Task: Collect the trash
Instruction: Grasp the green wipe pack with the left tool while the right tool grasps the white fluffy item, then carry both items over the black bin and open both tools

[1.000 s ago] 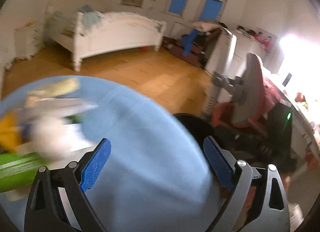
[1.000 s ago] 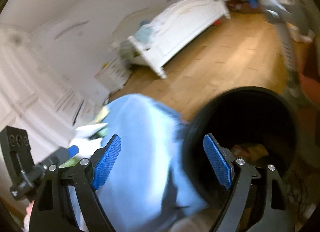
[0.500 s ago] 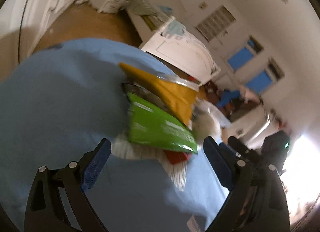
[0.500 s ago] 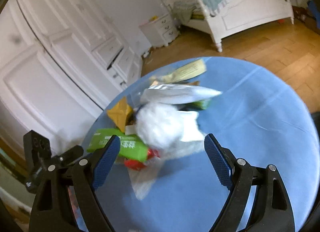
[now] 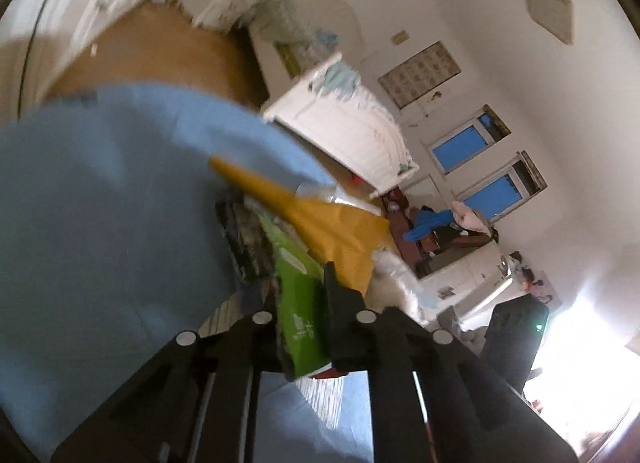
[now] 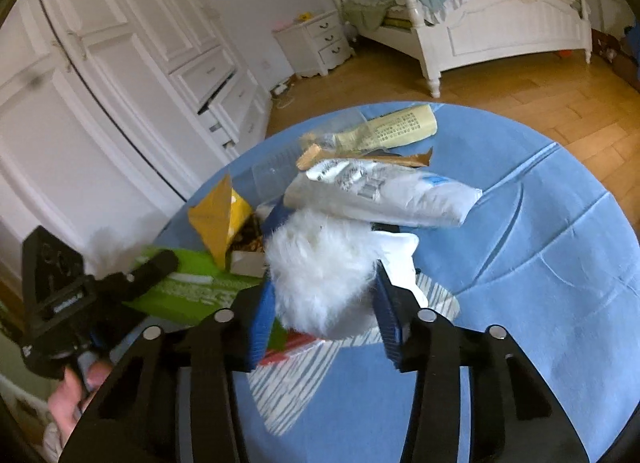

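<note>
A pile of trash lies on the round table with a blue cloth (image 6: 540, 263). My left gripper (image 5: 304, 295) is shut on a green packet (image 5: 300, 303) at the pile's near edge; the right wrist view shows this gripper (image 6: 160, 263) at the left, on the same green packet (image 6: 192, 291). My right gripper (image 6: 324, 303) is closing on a white fluffy wad (image 6: 320, 275), and both blue pads (image 6: 262, 315) touch its sides. A yellow bag (image 6: 218, 215), a silver-white bag (image 6: 384, 195) and a pale yellow packet (image 6: 392, 129) lie behind.
A red wrapper (image 6: 292, 345) and striped white paper (image 6: 300, 375) lie under the wad. A hand (image 6: 76, 387) holds the left gripper. Beyond the table are a white wardrobe (image 6: 120, 83), a nightstand (image 6: 316, 43), a white bed (image 6: 500, 23) and wooden floor.
Both grippers swung away from the black bin to the trash pile. The left jaws went from wide to shut on the green packet. The right jaws narrowed onto the white wad.
</note>
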A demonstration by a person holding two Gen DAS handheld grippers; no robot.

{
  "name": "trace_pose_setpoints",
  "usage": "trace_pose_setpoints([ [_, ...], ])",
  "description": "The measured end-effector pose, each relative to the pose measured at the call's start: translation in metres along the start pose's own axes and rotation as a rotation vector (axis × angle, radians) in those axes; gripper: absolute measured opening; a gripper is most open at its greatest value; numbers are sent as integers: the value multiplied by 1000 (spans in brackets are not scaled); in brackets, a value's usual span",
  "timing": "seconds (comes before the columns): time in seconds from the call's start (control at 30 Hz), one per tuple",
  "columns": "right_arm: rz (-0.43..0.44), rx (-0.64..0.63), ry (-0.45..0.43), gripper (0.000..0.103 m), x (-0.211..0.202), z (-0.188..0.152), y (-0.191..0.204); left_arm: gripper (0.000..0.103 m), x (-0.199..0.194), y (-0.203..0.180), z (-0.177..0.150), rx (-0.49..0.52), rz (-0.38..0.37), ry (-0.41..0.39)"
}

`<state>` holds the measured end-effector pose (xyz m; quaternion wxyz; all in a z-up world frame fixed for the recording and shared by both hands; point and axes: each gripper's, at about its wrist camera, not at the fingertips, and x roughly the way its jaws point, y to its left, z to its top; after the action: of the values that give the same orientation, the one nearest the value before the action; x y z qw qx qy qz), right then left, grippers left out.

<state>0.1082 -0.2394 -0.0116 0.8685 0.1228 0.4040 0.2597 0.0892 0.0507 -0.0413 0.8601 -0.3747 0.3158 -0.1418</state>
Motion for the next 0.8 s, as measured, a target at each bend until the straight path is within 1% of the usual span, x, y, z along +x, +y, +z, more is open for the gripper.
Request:
trace_pose_setpoints([
  [0.07, 26, 3, -18, 42, -12, -4, -4, 6, -17, -17, 2, 66, 20, -57],
  [0.13, 73, 7, -37, 42, -26, -8, -4, 4, -34, -34, 4, 125, 32, -102],
  [0.23, 132, 19, -79, 42, -53, -14, -9, 4, -57, -58, 3, 207, 42, -159],
  [0.3, 152, 43, -123, 42, -74, -18, -18, 4, -62, -72, 4, 254, 45, -176],
  [0.43, 135, 96, -209, 42, -112, -23, -44, 4, -55, -105, 3, 350, 30, -168],
  [0.53, 87, 133, -282, 42, -142, -29, -71, 4, -37, -121, -8, 392, -11, -126],
  [0.63, -4, 155, -350, 42, -172, -41, -97, 4, -3, -148, -22, 436, -60, -66],
  [0.7, -93, 168, -399, 42, -192, -48, -117, 4, 14, -168, -33, 469, -96, -29],
  [0.8, -171, 209, -435, 42, -210, -59, -145, 4, 43, -196, -54, 526, -133, 29],
])
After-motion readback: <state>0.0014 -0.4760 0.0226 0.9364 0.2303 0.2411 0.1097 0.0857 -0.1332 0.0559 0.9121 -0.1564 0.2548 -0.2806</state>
